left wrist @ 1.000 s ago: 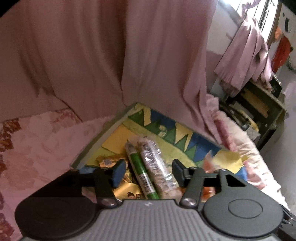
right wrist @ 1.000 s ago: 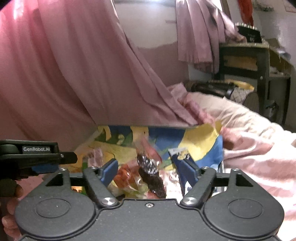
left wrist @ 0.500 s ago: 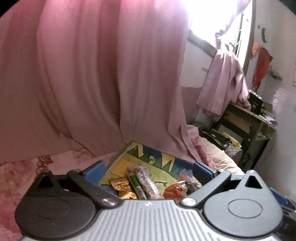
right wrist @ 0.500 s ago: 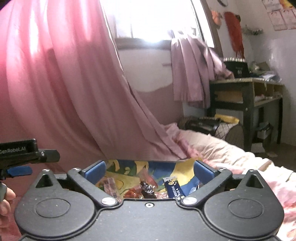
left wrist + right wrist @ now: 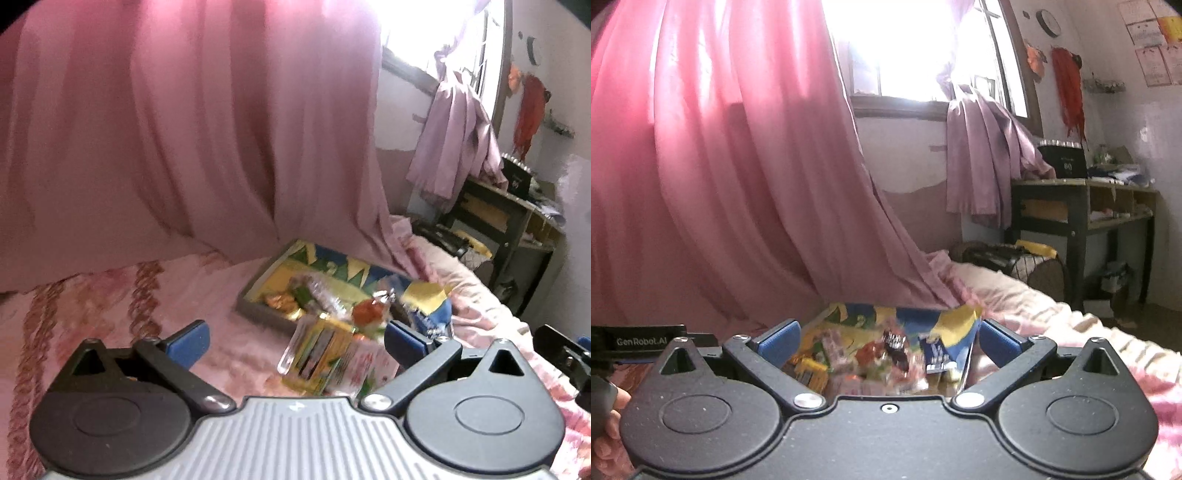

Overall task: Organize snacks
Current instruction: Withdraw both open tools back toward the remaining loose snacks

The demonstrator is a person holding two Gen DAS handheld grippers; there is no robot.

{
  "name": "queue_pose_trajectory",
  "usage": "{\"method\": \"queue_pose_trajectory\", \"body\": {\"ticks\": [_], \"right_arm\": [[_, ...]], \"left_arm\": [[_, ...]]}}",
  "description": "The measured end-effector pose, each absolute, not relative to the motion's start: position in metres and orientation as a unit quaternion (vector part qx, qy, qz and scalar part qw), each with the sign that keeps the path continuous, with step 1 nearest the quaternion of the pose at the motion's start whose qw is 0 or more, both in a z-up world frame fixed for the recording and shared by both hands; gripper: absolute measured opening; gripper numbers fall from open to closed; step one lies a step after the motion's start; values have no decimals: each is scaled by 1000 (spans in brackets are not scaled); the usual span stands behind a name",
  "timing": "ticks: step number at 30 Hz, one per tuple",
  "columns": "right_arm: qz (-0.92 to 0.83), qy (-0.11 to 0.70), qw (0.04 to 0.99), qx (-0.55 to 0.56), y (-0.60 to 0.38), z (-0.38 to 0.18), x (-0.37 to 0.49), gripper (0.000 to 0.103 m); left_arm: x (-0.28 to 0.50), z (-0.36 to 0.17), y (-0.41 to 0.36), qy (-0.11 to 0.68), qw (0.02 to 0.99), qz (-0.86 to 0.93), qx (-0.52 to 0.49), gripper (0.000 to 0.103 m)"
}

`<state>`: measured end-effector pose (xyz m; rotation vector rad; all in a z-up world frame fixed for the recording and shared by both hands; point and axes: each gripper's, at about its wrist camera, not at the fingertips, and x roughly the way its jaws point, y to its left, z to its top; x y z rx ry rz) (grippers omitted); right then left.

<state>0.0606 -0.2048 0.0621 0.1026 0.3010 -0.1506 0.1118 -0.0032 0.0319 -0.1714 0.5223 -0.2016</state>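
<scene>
left wrist view: the jaws of the left gripper (image 5: 295,341) stand wide apart with nothing gripped. past them a colourful tray (image 5: 258,295) sits on the pink bedspread (image 5: 110,295), under a pink curtain (image 5: 184,129). snack packets (image 5: 314,299) lie in the tray, and a yellow packet (image 5: 317,354) lies at its near edge, blurred.

right wrist view: the jaws of the right gripper (image 5: 888,341) are also spread wide and empty. the tray (image 5: 842,314) lies just ahead, holding the snack packets (image 5: 882,354) and a dark blue packet (image 5: 936,354). a black shelf (image 5: 1082,206) stands at right.

Right gripper (image 5: 886,341) jaws wide, empty, above colourful tray (image 5: 846,314) of blurred, probably wrapped snacks (image 5: 882,354)
</scene>
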Motion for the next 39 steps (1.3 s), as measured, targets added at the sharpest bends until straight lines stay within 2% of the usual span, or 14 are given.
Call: {"method": "queue_pose_trajectory", "body": {"ticks": [19,39], "right_arm": [[-101,244,961,77,-175,43,-4,102],[-108,272,947,130,-159,51,-8,102]], "left_arm": [[37,13,34,309,948,-54,-54,103],[18,19,35,334,942,-18,-35,103]]}}
